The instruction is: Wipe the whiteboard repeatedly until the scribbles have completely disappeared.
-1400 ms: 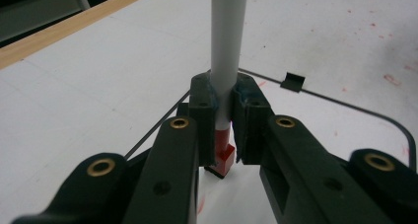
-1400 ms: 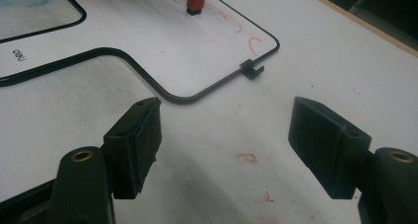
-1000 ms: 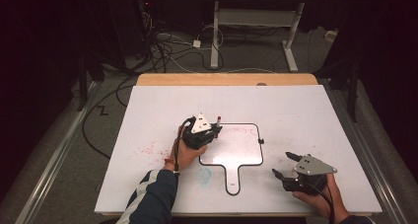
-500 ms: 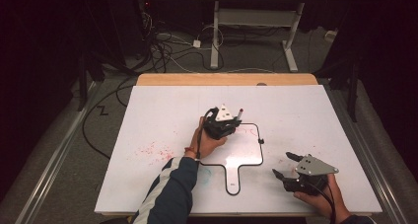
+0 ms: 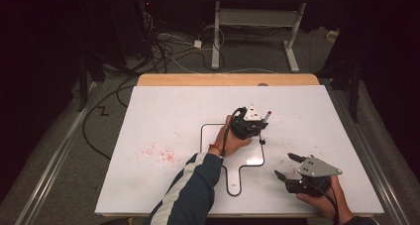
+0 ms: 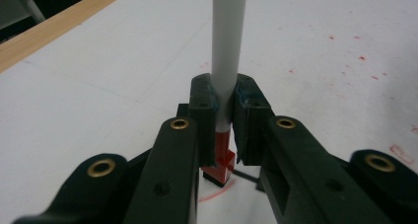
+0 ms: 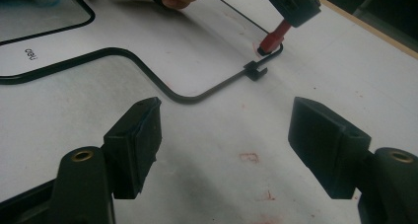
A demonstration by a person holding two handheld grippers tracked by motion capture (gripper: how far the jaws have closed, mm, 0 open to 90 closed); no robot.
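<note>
The left gripper (image 5: 258, 127) is clenched on a white marker (image 6: 227, 46), its red tip (image 6: 218, 170) down by the small whiteboard's (image 5: 247, 155) far right corner. The right gripper (image 5: 286, 166), jaws apart and empty, rests near the table's (image 5: 163, 111) near right corner.

marker (image 6: 227, 51): smooth white plastic | small board (image 5: 210, 136): glossy white | table edge (image 5: 198, 80): wood

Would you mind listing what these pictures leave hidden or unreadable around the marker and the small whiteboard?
- Marker: its top is cut off by the upper edge of the left gripper view; the left gripper covers part of the barrel.
- Marker tip: in the right gripper view the red end meets the small whiteboard, but any fresh line there is too small to tell.
- Printed word on the board: too small to read.
- Right gripper: open, nothing between the jaws.
</note>
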